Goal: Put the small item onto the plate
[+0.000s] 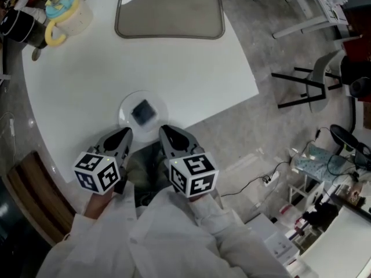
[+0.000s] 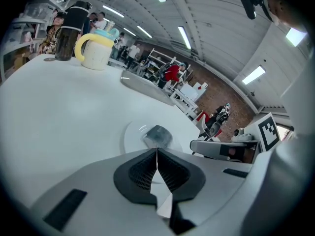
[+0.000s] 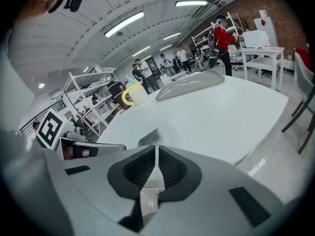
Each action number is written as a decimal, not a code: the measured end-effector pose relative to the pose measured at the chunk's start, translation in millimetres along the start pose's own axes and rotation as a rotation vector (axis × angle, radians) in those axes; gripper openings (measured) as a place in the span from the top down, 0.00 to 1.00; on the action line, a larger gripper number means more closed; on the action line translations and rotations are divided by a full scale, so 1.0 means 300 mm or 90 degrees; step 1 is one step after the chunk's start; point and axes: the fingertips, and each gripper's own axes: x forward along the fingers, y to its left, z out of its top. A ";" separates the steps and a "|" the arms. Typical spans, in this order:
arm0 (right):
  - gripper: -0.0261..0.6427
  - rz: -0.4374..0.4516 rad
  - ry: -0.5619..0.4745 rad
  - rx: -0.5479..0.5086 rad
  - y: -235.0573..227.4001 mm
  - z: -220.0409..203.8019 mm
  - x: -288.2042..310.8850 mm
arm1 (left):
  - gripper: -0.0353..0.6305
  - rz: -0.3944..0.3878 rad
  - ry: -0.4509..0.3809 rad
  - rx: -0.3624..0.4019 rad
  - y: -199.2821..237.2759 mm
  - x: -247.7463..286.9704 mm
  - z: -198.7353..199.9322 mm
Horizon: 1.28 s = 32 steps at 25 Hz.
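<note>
A small dark grey square item [image 1: 142, 111] lies on a clear round plate [image 1: 125, 118] near the front edge of the white table [image 1: 116, 57]. The item [image 2: 157, 134] and the plate [image 2: 132, 136] also show just past the left jaws, and the item [image 3: 149, 137] peeks over the right jaws. My left gripper [image 1: 126, 134] is shut and empty, just short of the plate's near left rim. My right gripper [image 1: 163, 130] is shut and empty too, at the plate's near right rim. Both point forward and down.
A large grey tray [image 1: 169, 10] lies at the table's far side. A cream jug with a yellow handle [image 1: 62, 15] and a dark cup [image 1: 17, 26] stand at the far left. Chairs [image 1: 316, 86] and cables are on the floor to the right.
</note>
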 end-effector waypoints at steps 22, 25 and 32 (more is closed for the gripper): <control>0.81 -0.016 0.034 0.022 -0.058 -0.022 0.047 | 0.79 0.094 -0.001 -0.039 0.134 -0.010 0.002; 0.78 -0.020 0.043 0.027 -0.071 -0.027 0.055 | 0.78 0.092 0.004 -0.048 0.142 -0.007 -0.002; 0.76 -0.019 0.083 0.057 -0.093 -0.063 0.075 | 0.76 0.073 0.021 -0.068 0.141 0.006 -0.014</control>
